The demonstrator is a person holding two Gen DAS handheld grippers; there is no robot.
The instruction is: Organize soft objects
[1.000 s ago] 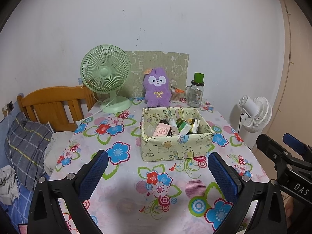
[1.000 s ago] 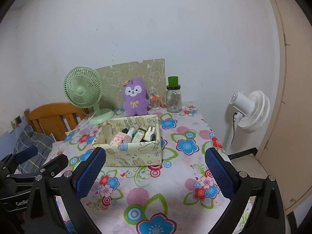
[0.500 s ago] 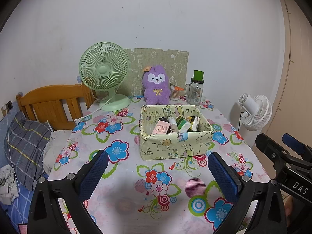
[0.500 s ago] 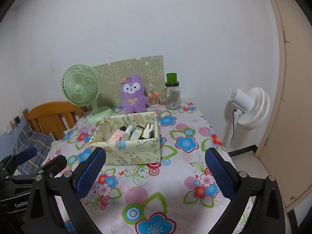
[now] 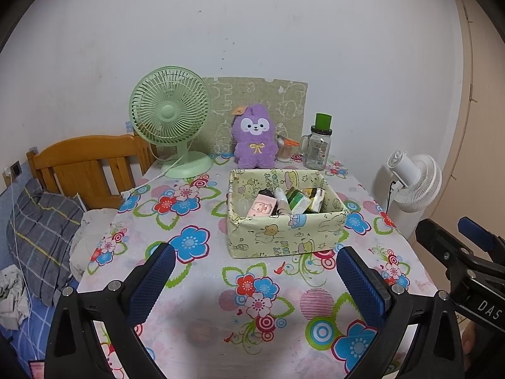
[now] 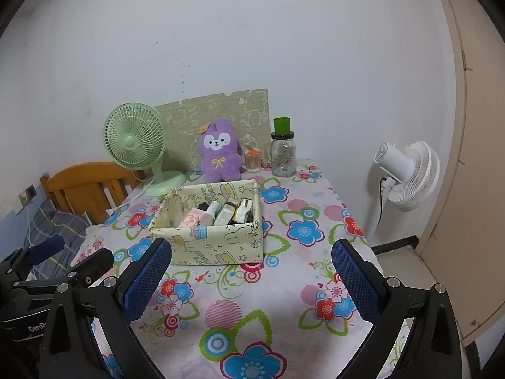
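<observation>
A purple plush bunny (image 5: 254, 142) stands upright at the back of the flowered table, against a green patterned board; it also shows in the right wrist view (image 6: 220, 154). In front of it sits a yellow-green fabric box (image 5: 285, 214) (image 6: 210, 224) holding several small packets. My left gripper (image 5: 255, 281) is open and empty over the near part of the table. My right gripper (image 6: 251, 276) is open and empty, to the right of the left one, also short of the box.
A green desk fan (image 5: 172, 120) stands at the back left, its cord trailing off the table. A glass jar with a green lid (image 5: 318, 147) and a small cup stand right of the bunny. A wooden headboard (image 5: 85, 167) and bedding lie left; a white floor fan (image 5: 413, 180) stands right.
Both grippers have drawn back and risen slightly; the box, bunny and fan sit a little higher and farther in both views. Jaws stay open.
</observation>
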